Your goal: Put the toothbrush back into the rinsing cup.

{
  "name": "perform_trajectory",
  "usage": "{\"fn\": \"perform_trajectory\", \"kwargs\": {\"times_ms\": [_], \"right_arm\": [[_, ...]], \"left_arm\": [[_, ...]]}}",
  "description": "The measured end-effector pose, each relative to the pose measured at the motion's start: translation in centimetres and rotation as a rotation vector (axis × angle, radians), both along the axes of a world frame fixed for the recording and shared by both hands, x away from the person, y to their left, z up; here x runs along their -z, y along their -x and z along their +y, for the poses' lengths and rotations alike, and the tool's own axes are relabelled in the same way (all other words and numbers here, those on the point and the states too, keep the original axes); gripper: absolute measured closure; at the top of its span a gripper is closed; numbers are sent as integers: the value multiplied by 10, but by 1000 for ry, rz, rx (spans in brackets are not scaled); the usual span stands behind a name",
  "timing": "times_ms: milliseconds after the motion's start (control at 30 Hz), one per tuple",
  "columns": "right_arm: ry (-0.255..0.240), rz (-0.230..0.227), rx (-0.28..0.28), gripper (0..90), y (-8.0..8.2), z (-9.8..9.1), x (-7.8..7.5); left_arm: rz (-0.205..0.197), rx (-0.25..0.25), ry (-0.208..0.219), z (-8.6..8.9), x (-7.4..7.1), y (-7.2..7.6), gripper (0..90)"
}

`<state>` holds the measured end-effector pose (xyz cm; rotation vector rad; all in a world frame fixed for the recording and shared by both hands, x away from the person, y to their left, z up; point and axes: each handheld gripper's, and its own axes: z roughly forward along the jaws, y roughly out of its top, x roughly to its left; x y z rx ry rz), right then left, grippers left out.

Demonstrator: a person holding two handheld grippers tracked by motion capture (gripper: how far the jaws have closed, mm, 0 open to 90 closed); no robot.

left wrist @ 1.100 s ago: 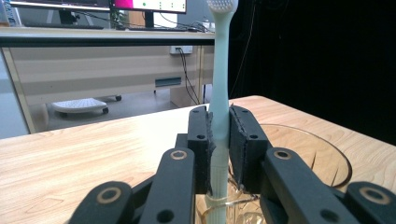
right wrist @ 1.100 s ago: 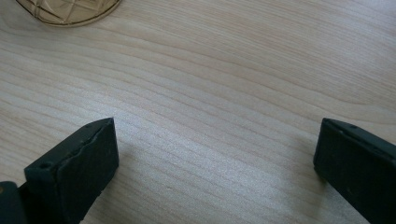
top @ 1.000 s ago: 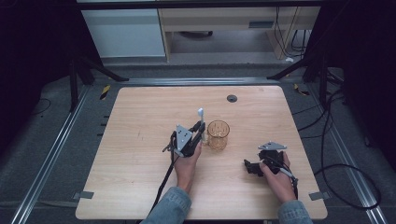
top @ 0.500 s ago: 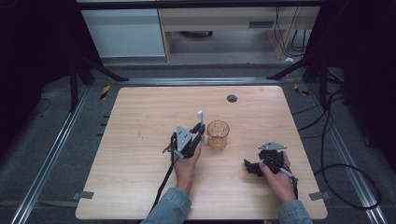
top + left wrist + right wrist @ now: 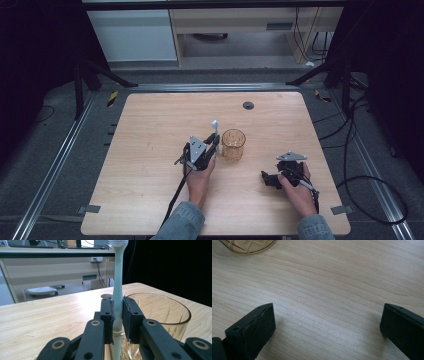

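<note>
Left gripper (image 5: 117, 315) clenches a pale green plastic toothbrush (image 5: 117, 290) upright, just beside the amber patterned glass cup (image 5: 233, 144). It probably overhangs the rim; a tilt could knock the cup over. Right gripper (image 5: 327, 327) gapes empty, well right of the cup.

A round dark grommet (image 5: 248, 105) is seen near the far edge of the wooden tabletop (image 5: 150, 165); grey tape tabs (image 5: 88, 209) are stuck at its near corners.
</note>
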<state>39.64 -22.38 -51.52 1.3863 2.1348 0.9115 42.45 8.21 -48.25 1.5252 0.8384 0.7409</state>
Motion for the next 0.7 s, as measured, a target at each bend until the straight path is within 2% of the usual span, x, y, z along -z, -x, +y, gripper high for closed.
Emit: {"fn": "perform_trajectory", "kwargs": {"times_ms": [700], "right_arm": [[0,0,0,4,0,0,0]], "left_arm": [[5,-4,8,1,-1,0,769]]}}
